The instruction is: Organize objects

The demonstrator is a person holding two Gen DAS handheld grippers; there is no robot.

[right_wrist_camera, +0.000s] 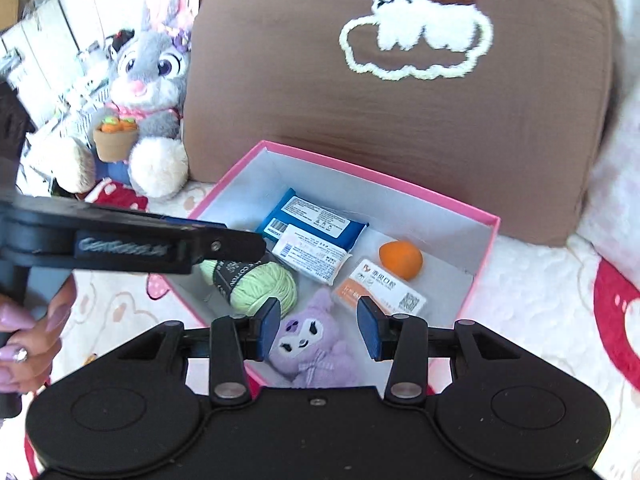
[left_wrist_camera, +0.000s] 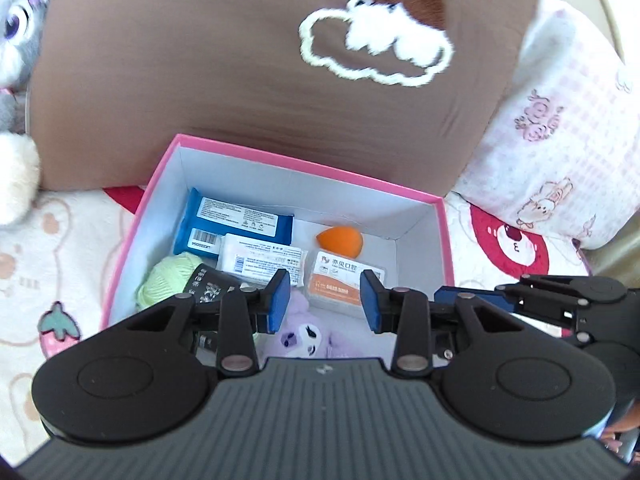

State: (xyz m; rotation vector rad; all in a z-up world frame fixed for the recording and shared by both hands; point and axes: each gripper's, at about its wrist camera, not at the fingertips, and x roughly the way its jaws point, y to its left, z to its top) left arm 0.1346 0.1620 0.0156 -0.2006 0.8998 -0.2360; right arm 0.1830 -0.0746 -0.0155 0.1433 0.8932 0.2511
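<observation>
An open pink box (left_wrist_camera: 304, 162) (right_wrist_camera: 360, 168) sits on the bed. Inside lie a blue wipes pack (right_wrist_camera: 316, 220), a white tissue pack (right_wrist_camera: 312, 256), an orange sponge (right_wrist_camera: 400, 258), green yarn (right_wrist_camera: 260, 284), an orange-and-white card box (right_wrist_camera: 380, 292) and a purple plush (right_wrist_camera: 312, 348). My left gripper (left_wrist_camera: 324, 302) hovers over the box's near end, open, nothing between its pads. Beside it my right gripper (right_wrist_camera: 318, 328) hangs above the purple plush (left_wrist_camera: 304, 332), also open and holding nothing. Each gripper shows at the edge of the other's view.
A large brown pillow (left_wrist_camera: 240, 60) stands right behind the box. A grey rabbit plush (right_wrist_camera: 152, 72) sits at the back left, and a pink patterned pillow (left_wrist_camera: 560, 120) at the right. A hand (right_wrist_camera: 28, 340) grips the left tool's handle. Printed bedding surrounds the box.
</observation>
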